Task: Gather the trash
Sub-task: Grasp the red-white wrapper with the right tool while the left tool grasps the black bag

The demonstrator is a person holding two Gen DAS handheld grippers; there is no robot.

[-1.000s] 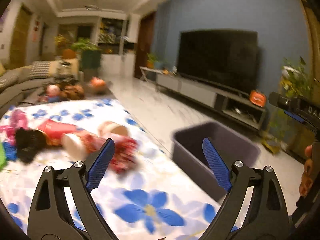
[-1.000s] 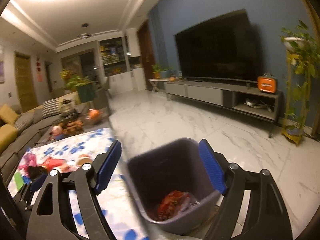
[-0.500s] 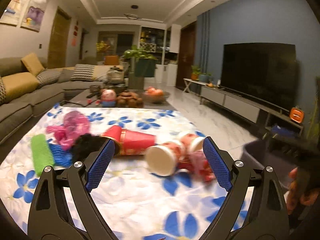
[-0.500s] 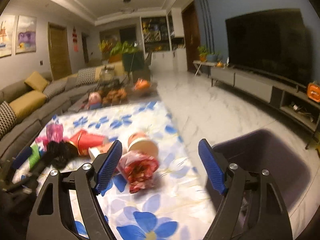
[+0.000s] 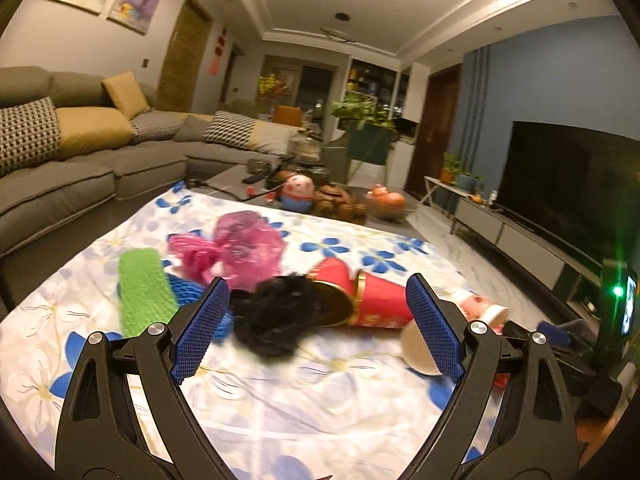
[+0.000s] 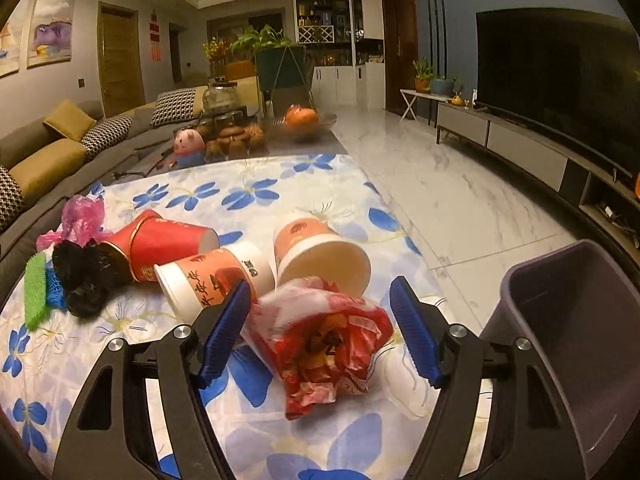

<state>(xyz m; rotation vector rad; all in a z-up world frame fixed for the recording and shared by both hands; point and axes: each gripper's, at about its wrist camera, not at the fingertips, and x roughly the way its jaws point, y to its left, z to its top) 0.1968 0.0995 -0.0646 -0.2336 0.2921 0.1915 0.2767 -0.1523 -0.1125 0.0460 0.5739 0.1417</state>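
Hovering wide open and empty, the right tool (image 6: pixel 320 330) framed a crumpled red wrapper (image 6: pixel 320 350) on the flowered bench (image 6: pixel 280 196), with paper cups (image 6: pixel 320 256) at twelve o'clock and a purple bin (image 6: pixel 576 340) at three. The left tool (image 5: pixel 316 326), equally spread, faced a blurred black clump (image 5: pixel 280 314), possibly netting, touching red cups (image 5: pixel 360 298).

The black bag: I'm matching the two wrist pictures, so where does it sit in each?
Left wrist: the black bag lies at centre, between the open left gripper fingers.
Right wrist: the black bag lies far left, left of the open right gripper.
Shared landmark: the red cup lying on its side, touching the bag's right side.
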